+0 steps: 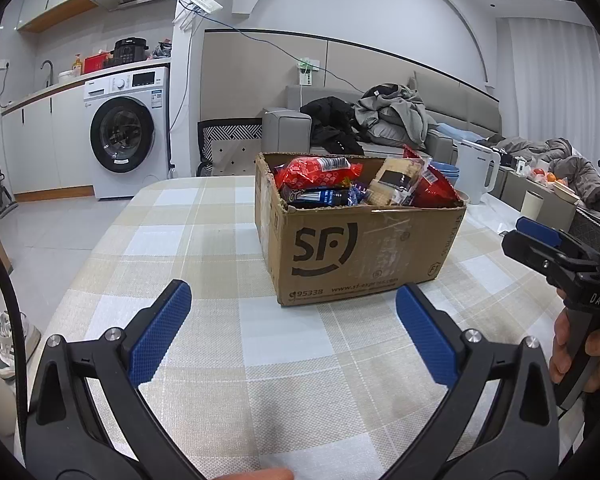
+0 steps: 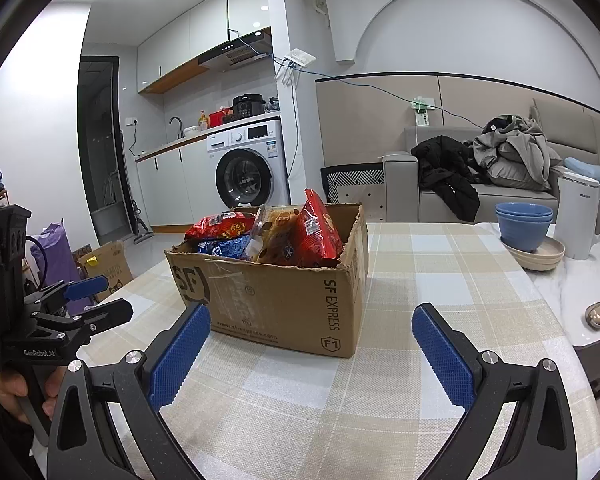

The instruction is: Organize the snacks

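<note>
We see a brown cardboard box sitting on the checked cloth of the table, a little ahead of both grippers. It is printed with a black "SF" logo on one side and "SF EXPRESS" on another, its top edge torn and ragged. Snacks fill it past the rim: a red packet lying across the top, a dark blue packet beneath it, a clear pack of pale biscuits, and another red bag standing upright. Our left gripper and right gripper both hover over the cloth with jaws spread wide, holding nothing. Blue bowls stand well to the right.
</note>
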A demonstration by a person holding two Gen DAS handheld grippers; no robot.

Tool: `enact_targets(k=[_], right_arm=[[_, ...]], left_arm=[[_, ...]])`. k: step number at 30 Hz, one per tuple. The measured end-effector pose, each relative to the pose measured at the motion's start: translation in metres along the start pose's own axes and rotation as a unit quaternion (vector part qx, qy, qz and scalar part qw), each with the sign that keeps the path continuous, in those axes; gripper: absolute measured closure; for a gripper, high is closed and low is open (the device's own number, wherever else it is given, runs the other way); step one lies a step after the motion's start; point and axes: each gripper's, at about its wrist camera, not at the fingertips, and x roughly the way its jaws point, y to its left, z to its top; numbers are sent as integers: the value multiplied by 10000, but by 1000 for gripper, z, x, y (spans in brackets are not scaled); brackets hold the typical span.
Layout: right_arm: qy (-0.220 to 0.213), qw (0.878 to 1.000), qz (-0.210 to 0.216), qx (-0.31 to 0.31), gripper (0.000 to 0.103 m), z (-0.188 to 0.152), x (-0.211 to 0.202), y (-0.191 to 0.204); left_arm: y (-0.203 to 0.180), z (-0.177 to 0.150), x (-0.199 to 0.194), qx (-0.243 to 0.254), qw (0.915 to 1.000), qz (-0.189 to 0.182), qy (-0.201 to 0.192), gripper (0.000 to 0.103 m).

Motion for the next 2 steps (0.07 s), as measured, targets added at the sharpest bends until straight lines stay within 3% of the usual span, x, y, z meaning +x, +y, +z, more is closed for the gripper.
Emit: enact_targets(k=[2], right_arm=[[0,10000,0,0,0,0,0,0]], left_arm=[[0,0,1,12,10000,4,-15,1]])
